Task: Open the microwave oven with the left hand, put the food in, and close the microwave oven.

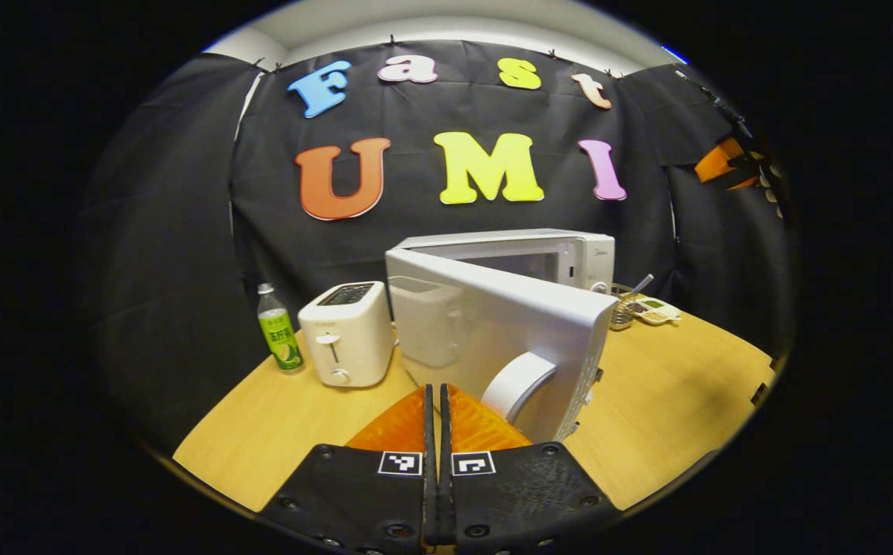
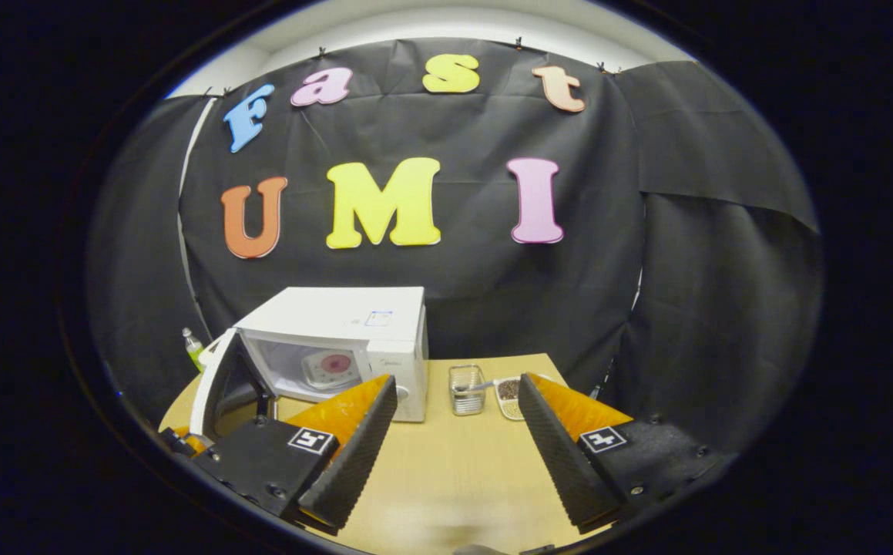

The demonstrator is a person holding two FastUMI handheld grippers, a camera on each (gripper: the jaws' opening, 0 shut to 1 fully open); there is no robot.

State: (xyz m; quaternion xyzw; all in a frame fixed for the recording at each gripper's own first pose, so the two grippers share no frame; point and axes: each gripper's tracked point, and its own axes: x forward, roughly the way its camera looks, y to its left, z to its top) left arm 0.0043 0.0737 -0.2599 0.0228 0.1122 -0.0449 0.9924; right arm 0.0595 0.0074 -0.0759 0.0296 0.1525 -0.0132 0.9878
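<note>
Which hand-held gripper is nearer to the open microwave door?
The left. The left hand-held gripper sits shut right at the microwave door, beside its handle. The right hand-held gripper hangs open over the table, farther back from it.

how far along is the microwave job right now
Done: the microwave door stands open, and a plate with something pink on it sits inside. In hand: nothing. The left tool is shut beside the door's handle, and the right tool is open and empty. Left: closing the door.
</note>
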